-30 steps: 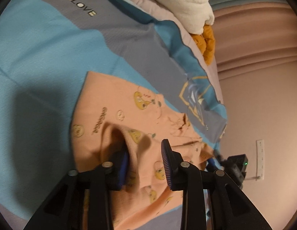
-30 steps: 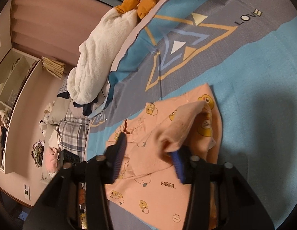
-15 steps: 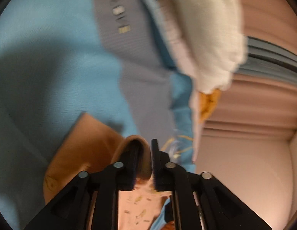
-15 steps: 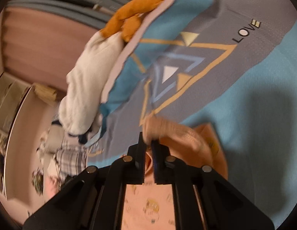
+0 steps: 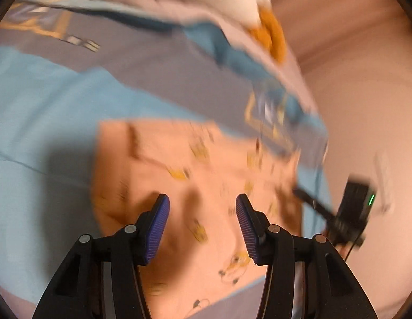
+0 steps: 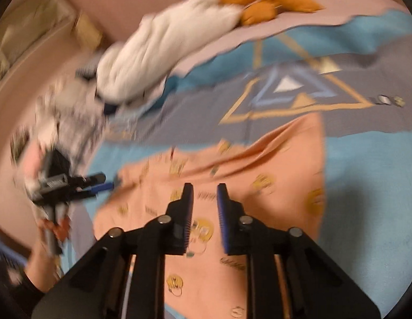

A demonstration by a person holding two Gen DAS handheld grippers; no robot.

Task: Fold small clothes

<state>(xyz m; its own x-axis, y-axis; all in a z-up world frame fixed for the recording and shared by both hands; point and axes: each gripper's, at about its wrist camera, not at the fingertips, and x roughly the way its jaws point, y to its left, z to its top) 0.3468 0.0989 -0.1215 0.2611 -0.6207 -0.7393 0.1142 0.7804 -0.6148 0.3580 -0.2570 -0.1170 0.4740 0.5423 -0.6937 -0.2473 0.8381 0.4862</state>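
Observation:
A peach garment (image 5: 179, 154) with yellow cartoon prints lies flat on the blue and grey bedspread (image 5: 46, 106). My left gripper (image 5: 202, 202) hovers above its near part; its jaws are opening and nothing is between them. In the right wrist view the same garment (image 6: 272, 159) spreads under my right gripper (image 6: 205, 188), whose jaws are opening a little, narrowly apart, with no cloth between them. Each gripper also shows in the other's view: the right gripper (image 5: 354, 207) at the garment's right end, the left gripper (image 6: 59, 183) at its left end, held by a hand (image 6: 46, 242). Both views are blurred.
A white fluffy blanket (image 6: 158, 50) and an orange cloth (image 6: 272, 0) are piled at the far side of the bed. Plaid fabric (image 6: 67, 122) lies beyond the garment's left end. The bedspread (image 6: 365, 172) edge meets a pinkish wall (image 5: 365, 79) on the right.
Half a second ago each gripper was shut on a raised fold of the garment. Both have let go and parted their jaws; the garment now lies flat. Both views have rolled.

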